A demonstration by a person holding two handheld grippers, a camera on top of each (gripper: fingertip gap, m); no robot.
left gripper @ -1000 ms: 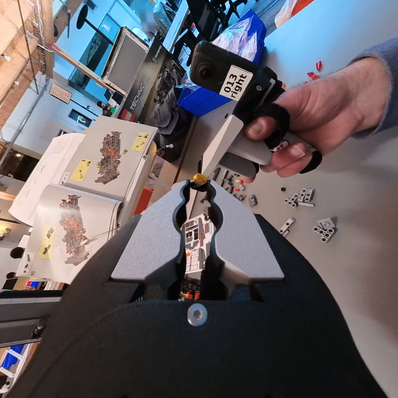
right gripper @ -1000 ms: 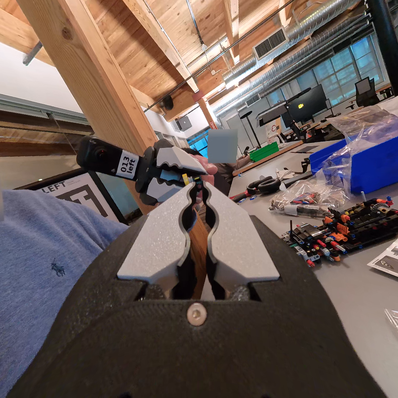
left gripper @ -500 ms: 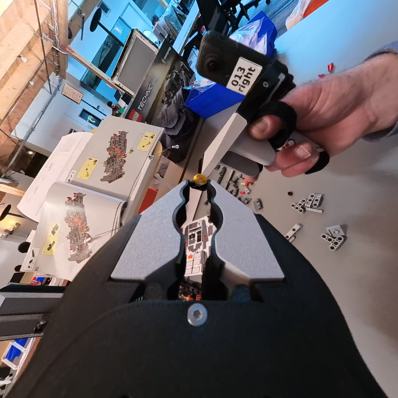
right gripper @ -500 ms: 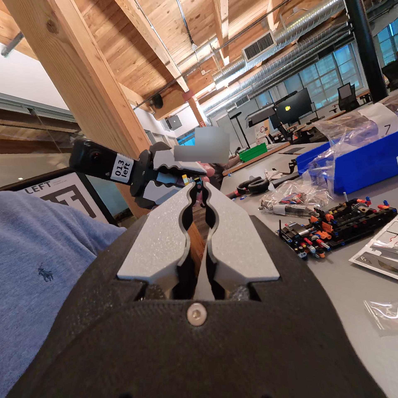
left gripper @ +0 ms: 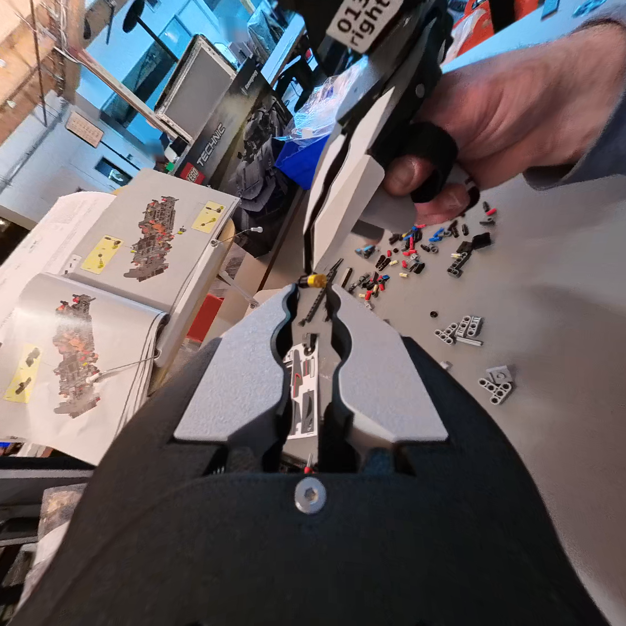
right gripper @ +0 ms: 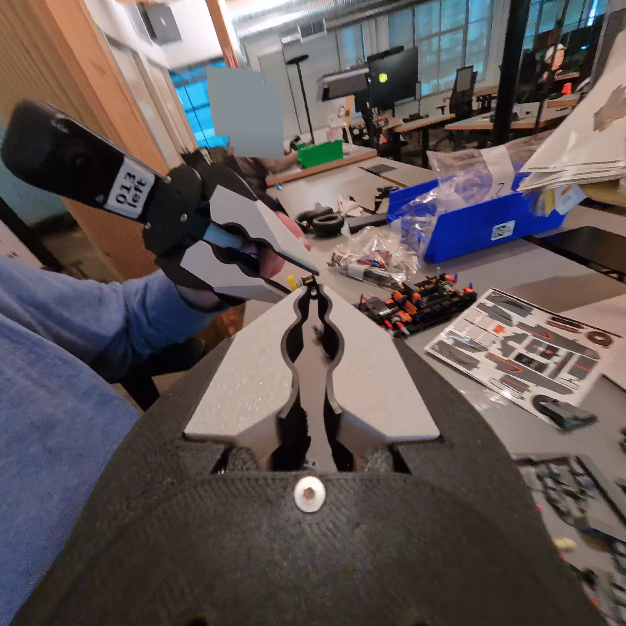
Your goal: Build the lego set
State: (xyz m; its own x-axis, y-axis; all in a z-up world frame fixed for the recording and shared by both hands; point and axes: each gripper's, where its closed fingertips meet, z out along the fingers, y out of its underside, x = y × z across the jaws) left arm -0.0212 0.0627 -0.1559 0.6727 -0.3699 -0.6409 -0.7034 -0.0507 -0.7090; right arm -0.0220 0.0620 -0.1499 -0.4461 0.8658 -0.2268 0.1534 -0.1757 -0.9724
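While both grippers meet in mid-air above the grey table [left gripper: 559, 305], the left gripper [left gripper: 312, 284] has its fingers drawn close together, pinching a small yellow-and-black piece [left gripper: 313, 280] at the very tips. The right gripper [right gripper: 312, 288] is likewise nearly closed, nipping a small black piece [right gripper: 313, 290] that touches the yellow one. On the table lie loose pins [left gripper: 406, 252], a sticker sheet [right gripper: 518, 349] and the part-built black-and-orange model [right gripper: 416, 305], just beside the sheet. An open instruction book [left gripper: 111, 288] stands at the table's edge.
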